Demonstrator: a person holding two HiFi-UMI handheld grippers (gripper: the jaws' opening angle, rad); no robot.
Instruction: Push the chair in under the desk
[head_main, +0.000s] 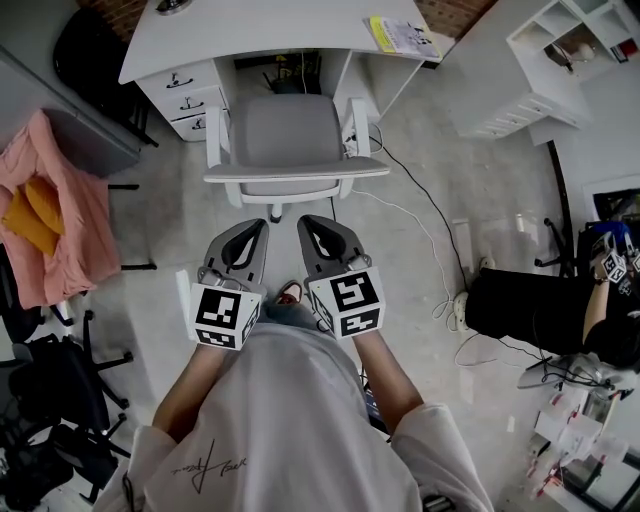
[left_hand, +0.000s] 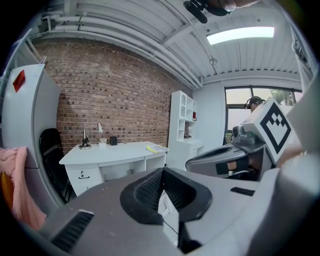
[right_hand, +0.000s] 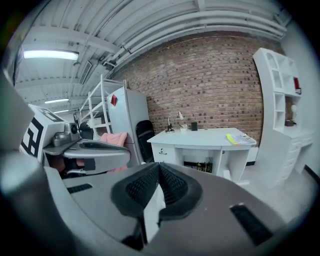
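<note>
Both grippers are shut with nothing in them. The left gripper (head_main: 254, 230) has its pads pressed together, and its own view shows only the room past the tips. Same for the right gripper (head_main: 314, 224): jaws together, empty. They're side by side, close in front of the person's body, pointing toward the chair but not touching it. There's a strip of bare floor (head_main: 420, 300) between the tips and the chair's back.

Biggest thing first: the white desk (head_main: 270, 25) runs across the top of the head view, with drawers (head_main: 185, 95) on its left and the open leg gap in the middle. The chair (head_main: 285, 130) is lined up square with that gap, facing in. The front of its grey seat is right about at the desk's edge, and its white armrests (head_main: 358, 125) sit on either side. Most of the seat and the whole backrest (head_main: 295, 172) show out in front of the desk rather than under the top.

How far along? Hard to call from this. It could be a chair that's gone in as far as those armrests allow, with the grippers off it. Or it could be one that has some way to slide yet. I can't tell from above whether the armrests would clear the desktop, so I won't pick one.

Small stuff: a yellowish booklet (head_main: 400, 35) lies on the desk's right corner, and a thin cable (head_main: 425, 200) trails across the floor to the chair's right, near its base.
</note>
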